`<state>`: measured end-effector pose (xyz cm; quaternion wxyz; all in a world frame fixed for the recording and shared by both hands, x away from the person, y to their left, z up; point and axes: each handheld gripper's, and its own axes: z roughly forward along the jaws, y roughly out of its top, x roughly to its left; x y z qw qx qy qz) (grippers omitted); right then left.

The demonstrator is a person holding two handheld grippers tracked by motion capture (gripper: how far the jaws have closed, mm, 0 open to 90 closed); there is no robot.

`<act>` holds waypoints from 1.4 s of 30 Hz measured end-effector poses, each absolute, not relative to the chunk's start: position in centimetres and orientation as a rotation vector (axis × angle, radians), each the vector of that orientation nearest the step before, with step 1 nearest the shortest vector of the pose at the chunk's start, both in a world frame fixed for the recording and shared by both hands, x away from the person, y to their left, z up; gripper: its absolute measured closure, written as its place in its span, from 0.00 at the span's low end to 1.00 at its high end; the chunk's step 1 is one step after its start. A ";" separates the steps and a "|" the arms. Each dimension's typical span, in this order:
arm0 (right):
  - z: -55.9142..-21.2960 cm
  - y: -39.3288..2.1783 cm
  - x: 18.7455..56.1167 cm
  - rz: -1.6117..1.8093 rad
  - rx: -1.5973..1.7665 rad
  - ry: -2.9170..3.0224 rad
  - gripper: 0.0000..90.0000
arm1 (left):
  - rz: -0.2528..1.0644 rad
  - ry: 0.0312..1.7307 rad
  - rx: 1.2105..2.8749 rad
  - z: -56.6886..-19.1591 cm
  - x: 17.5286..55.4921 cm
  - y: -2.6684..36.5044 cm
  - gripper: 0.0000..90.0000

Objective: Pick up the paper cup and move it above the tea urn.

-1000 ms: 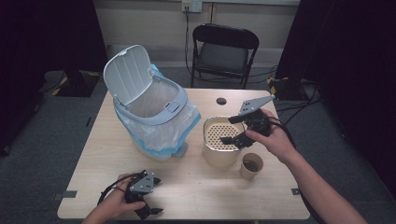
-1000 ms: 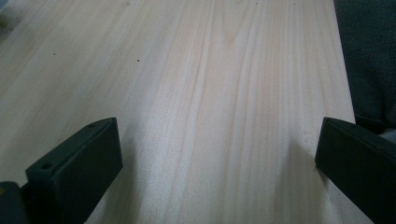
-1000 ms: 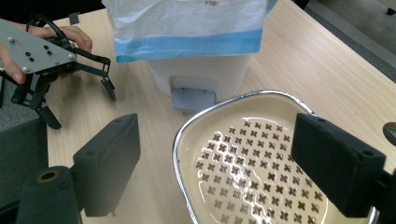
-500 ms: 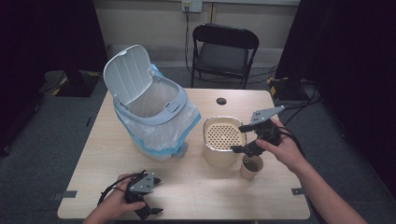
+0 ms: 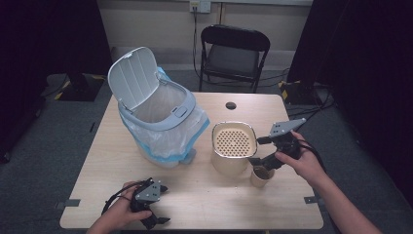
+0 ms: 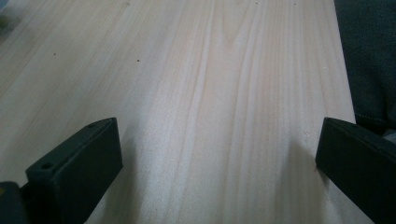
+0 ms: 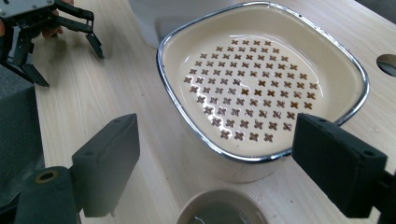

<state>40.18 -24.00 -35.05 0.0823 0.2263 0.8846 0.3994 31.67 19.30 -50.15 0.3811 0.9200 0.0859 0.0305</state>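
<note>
Above, the high view takes in a pale wooden table [image 5: 204, 195] with a person's forearms entering from the near edge. Right gripper [image 5: 262, 163]: jaws spread wide, gripping nothing, poised just over a small paper cup [image 5: 261, 177] that stands on the table at the near right. In the right gripper view the cup's rim [image 7: 223, 208] lies low between the two black jaws, with liquid visible inside; whether the jaws touch the rim cannot be told. Just left of and beyond the cup, touching or nearly touching it, stands a cream container [image 5: 233, 155] with a chromed rim and a perforated insert; the right gripper view shows the cross-shaped holes of that insert [image 7: 254, 88] beyond the jaws. Left gripper [image 5: 155, 204]: held low at the near left corner of the table, well apart from the cup, jaws spread and empty. The left gripper view shows its two black jaws wide apart over bare wood grain [image 6: 210, 112], and the right gripper view shows the same gripper [image 7: 35, 42] farther off with fingers splayed. At the far left of the table stands a grey bin [image 5: 163, 124] lined with a pale blue bag, its lid [image 5: 132, 78] raised upright. A dark round hole [image 5: 231, 105] marks the tabletop's far side. Beyond the table stands a black folding chair [image 5: 234, 53].
</note>
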 end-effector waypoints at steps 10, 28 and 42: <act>-35.9 -25.9 39.4 1.208 0.711 2.620 0.16 | 0.077 0.221 2.335 -50.2 31.7 19.3 0.00; -37.6 -29.3 38.2 1.220 0.782 2.597 0.16 | 0.079 0.224 2.335 -50.2 31.6 19.3 0.00; -39.2 -31.6 36.7 1.228 0.831 2.582 0.16 | 0.079 0.224 2.335 -50.2 31.6 19.3 0.00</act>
